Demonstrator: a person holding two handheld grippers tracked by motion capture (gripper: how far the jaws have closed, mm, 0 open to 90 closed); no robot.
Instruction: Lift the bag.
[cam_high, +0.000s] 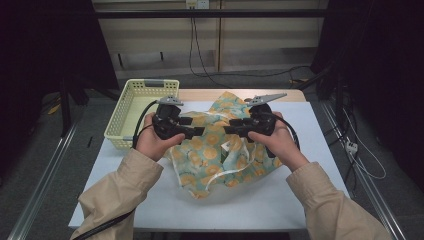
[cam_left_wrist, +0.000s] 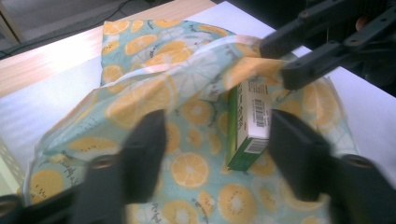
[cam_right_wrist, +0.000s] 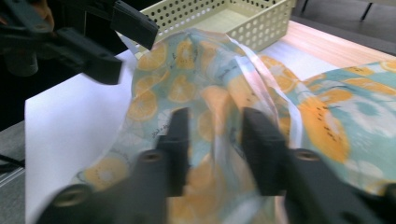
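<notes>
Both grippers, left (cam_high: 199, 131) and right (cam_high: 228, 129), hang released, jaws apart, over the fruit-print bag (cam_high: 220, 150), white table (cam_high: 310, 150) bare around it.

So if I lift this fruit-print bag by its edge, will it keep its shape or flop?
Probably flop: the bag lies crumpled and folded on the table, so it looks thin and soft. The green box inside may slide or tip as the bag sags. Its glossy surface hints it could slip between the pads.

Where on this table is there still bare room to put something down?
Bare white table lies along the near edge, below the fruit-print bag, and on the right beyond it. The yellow basket looks empty. The middle is crowded by the bag and both hand-held grippers.
</notes>
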